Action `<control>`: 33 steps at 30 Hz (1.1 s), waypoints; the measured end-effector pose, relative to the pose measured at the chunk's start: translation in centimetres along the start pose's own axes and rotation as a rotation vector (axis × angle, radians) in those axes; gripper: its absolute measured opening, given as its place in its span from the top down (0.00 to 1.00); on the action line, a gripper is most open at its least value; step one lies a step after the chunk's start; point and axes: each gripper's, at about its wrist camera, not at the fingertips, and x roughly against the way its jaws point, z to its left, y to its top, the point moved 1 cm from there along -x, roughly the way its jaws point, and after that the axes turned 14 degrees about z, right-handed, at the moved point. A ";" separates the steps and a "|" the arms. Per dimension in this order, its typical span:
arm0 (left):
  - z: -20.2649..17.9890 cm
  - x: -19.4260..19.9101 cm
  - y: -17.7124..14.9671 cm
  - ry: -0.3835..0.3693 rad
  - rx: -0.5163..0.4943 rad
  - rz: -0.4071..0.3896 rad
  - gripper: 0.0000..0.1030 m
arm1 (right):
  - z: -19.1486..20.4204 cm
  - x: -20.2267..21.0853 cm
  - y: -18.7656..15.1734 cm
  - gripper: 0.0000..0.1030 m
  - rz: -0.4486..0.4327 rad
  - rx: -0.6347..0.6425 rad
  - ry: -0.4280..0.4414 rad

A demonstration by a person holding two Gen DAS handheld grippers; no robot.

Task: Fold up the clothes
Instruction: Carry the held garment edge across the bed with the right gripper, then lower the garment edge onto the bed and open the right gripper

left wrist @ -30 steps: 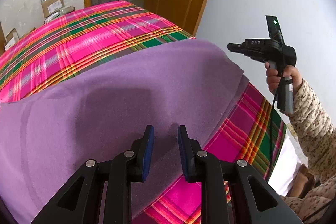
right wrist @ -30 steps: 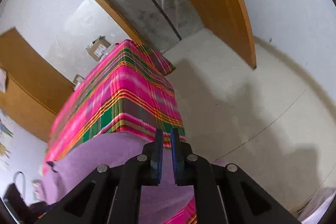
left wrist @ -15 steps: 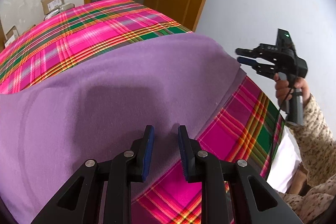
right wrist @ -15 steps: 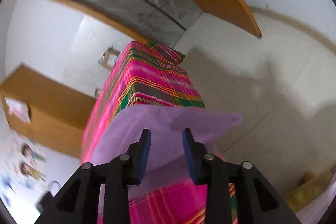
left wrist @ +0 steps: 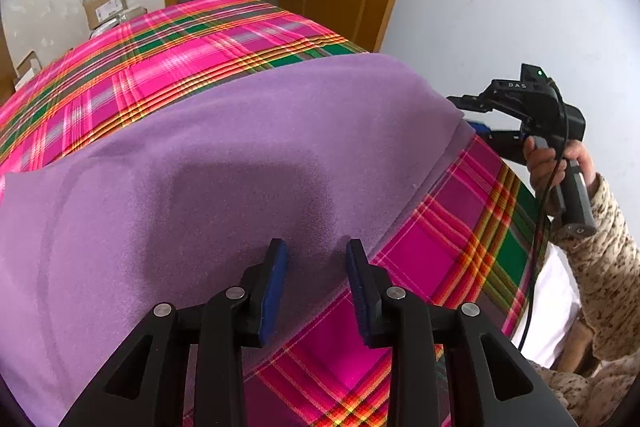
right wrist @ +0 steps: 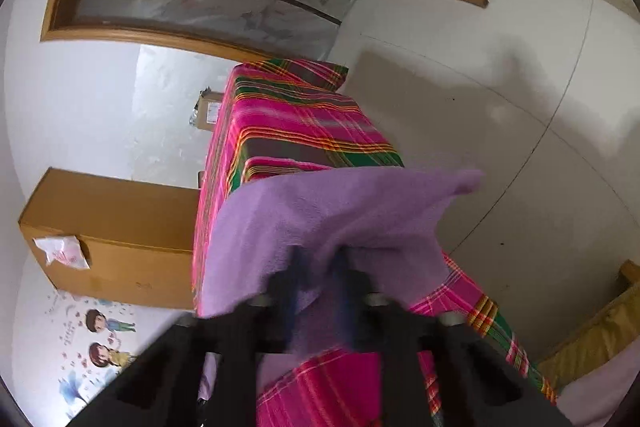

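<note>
We keep the soft purple fleece cloth spread flat on the pink plaid-covered table so its edges are easy to reach; the left hand-held gripper hovers over the cloth's near edge, jaws parted and just widening, nothing between them; the right hand-held gripper has just closed, pinching the cloth's corner, ready, we judge, to carry it across the cloth.

blur: my right gripper smeared, pads unreadable | hidden: its tips under purple cloth | cut off: cloth's left edge, left wrist view
</note>
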 end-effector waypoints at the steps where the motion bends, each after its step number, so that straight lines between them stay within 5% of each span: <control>1: 0.0 0.0 0.0 0.001 -0.001 0.001 0.68 | 0.4 0.4 -0.2 0.97 -0.017 0.017 -0.014; 10: 0.4 0.8 -0.5 -0.001 0.004 -0.004 0.68 | 2.9 4.9 -2.3 0.98 -0.154 0.093 -0.014; 22: 2.5 2.5 -1.9 -0.017 0.064 -0.038 0.68 | 0.3 1.9 -1.7 0.94 -0.083 -0.030 -0.206; 29: 5.0 5.5 -3.8 0.022 0.137 -0.108 0.68 | 8.0 2.5 -4.8 0.87 -0.263 0.312 -0.536; 33: 7.3 7.3 -5.1 0.064 0.192 -0.153 0.68 | 12.4 0.2 -6.5 0.85 -0.256 0.489 -0.542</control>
